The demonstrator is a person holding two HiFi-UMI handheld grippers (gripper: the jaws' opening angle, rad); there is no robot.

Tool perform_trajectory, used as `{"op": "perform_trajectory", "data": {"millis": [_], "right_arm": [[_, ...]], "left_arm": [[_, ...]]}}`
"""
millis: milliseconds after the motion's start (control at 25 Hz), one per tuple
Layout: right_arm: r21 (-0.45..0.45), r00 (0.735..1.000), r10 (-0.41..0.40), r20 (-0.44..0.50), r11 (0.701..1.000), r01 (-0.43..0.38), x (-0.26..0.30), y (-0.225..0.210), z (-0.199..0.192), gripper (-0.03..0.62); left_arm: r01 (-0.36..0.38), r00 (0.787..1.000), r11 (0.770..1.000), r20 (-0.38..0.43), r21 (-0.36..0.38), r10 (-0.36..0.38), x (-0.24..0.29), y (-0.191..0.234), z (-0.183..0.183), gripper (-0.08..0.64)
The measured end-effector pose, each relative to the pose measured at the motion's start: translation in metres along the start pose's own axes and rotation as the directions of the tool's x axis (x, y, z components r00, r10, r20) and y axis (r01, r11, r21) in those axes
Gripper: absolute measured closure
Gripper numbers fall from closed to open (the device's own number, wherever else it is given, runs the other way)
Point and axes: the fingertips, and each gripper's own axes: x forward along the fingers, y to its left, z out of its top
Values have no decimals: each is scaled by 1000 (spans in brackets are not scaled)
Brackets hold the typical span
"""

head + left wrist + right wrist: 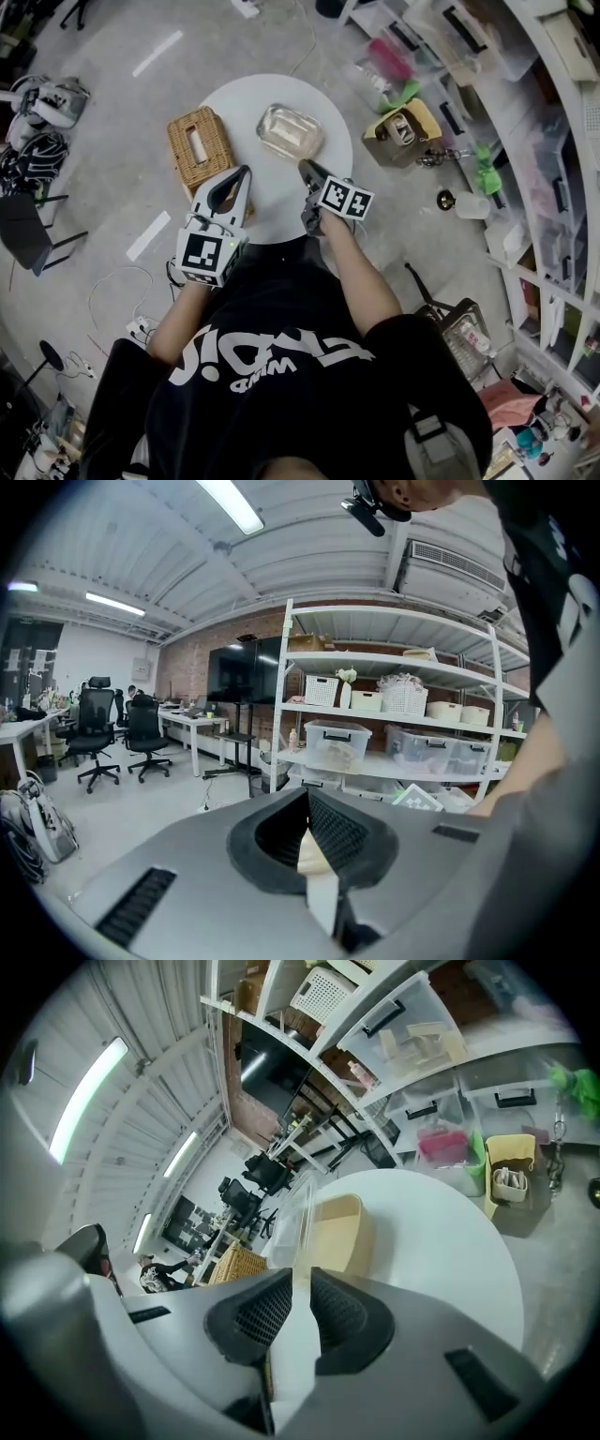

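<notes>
**Risk.** My right tool [305, 169] sits at the near corner of the clear rectangular plastic container [291, 131], which stands in the middle of the round white tabletop [281, 214]. In the right gripper view its jaws are drawn to a thin slit, and the container's clear wall [302, 1206] runs straight down into it. I judge this a pinch on the thin rim only. A hold that shallow could slip. The light, glossy container could then tip or skid across the tabletop towards the far edge. Squeezing harder could buckle the wall. A leftward sweep could knock the woven wicker tissue box [200, 150] at centre left.

**Pose.**
- **Right arm:** the forearm reaches up the frame from the lower centre. The right tool is angled down and to the upper left.
- **Left tool [244, 172]:** it lies just beside the wicker box's near corner, over the tabletop's lower left rim. Its jaws are closed tip to tip on nothing, and its own view faces the shelving, not the tabletop.
</notes>
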Motion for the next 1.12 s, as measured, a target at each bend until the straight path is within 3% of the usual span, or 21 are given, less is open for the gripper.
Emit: {"op": "perform_trajectory", "data": {"millis": [320,640,1120], "right_arm": [[-43,992,118,36,992,-116,-14,36,13,554],[-226,978,192,76,959,-171,-38,87,44,561],[-543,950,201,239,839,-41,-137,157,103,561]], "left_arm": [[-9,1000,1000,3,-21,9,-5,-3,0,558],[-42,999,998,21,-51,43,-12,3,3,558],[-50,993,997,107,-60,57,-22,-4,40,558]]}}
